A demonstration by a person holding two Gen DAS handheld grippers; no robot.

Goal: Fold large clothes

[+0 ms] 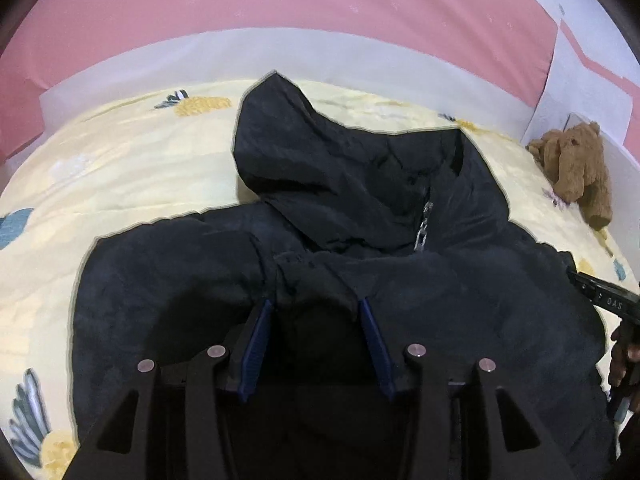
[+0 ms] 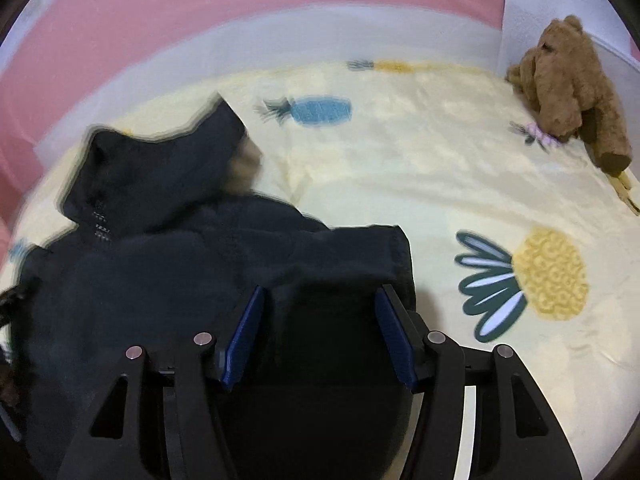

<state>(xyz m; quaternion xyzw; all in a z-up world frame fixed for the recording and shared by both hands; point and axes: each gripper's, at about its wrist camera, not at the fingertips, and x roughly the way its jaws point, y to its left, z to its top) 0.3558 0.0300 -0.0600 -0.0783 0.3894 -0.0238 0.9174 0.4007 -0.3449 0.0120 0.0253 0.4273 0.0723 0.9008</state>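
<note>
A black hooded puffer jacket [image 1: 160, 280] lies front-up on a yellow pineapple-print bedsheet [image 1: 120, 160], its hood [image 1: 300, 152] pointing toward the wall and a silver zipper pull [image 1: 424, 224] at the collar. My left gripper [image 1: 314, 308] is shut on a bunched fold of the jacket near its chest, and the cloth puckers between the blue pads. In the right wrist view, my right gripper [image 2: 320, 292] is shut on a thick fold of the jacket [image 2: 160, 280] at its right edge. The right gripper's finger [image 1: 600, 298] and a hand [image 1: 624, 356] show at the left view's right edge.
A brown teddy bear [image 2: 572, 80] sits at the bed's far right corner against a white panel. Open bedsheet [image 2: 400, 160] stretches to the right of the jacket. A pink wall with a white band [image 1: 280, 52] runs behind the bed.
</note>
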